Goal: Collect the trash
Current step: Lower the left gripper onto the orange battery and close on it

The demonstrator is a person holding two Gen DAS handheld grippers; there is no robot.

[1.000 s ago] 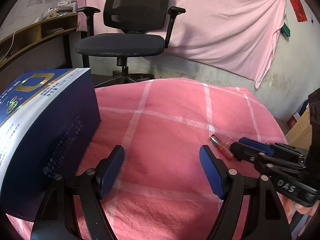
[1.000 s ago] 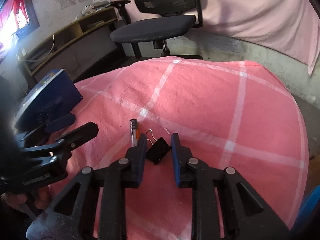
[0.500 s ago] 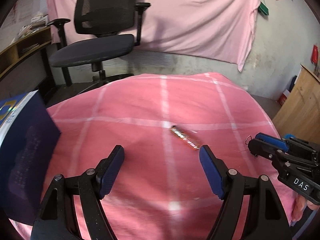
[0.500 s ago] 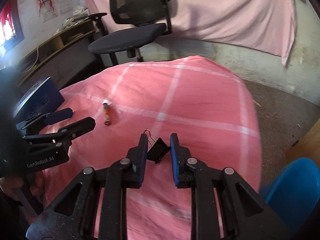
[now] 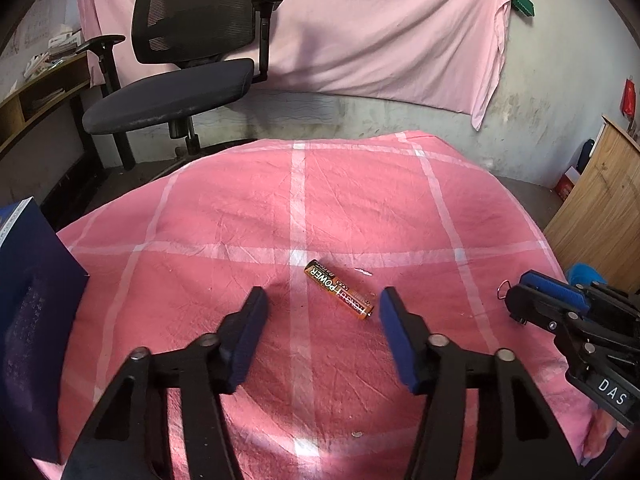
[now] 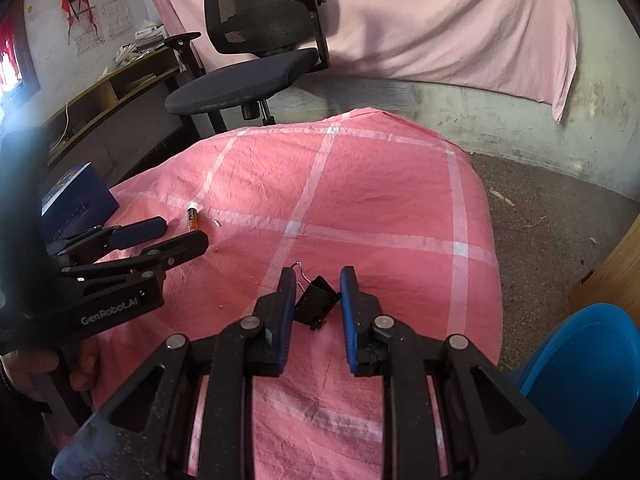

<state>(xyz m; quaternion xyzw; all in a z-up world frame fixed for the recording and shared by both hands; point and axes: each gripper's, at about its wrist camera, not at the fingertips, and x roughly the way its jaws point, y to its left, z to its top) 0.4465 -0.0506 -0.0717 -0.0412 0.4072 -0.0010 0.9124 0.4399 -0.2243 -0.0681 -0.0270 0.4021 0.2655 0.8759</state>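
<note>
An orange battery (image 5: 339, 295) lies on the pink checked cloth (image 5: 360, 208). My left gripper (image 5: 322, 296) hangs low over it with its jaws closing. The battery sits between the blue fingertips, nearer the right one, and neither pad touches it. My right gripper (image 6: 317, 276) is shut on a black binder clip (image 6: 316, 304) and holds it just above the cloth. In the left wrist view the right gripper (image 5: 532, 292) shows at the right edge with the clip's wire loop sticking out. The right wrist view shows the left gripper (image 6: 176, 236) beside the battery (image 6: 192, 219).
A dark blue box (image 5: 32, 340) stands at the cloth's left edge. A blue bin (image 6: 592, 380) sits on the floor at the right, next to a wooden cabinet (image 5: 600, 208). A black office chair (image 5: 180, 80) stands beyond the cloth's far edge.
My left gripper swung right from the blue box to the battery and its jaws narrowed around it. My right gripper carried the binder clip rightward, away from the battery.
</note>
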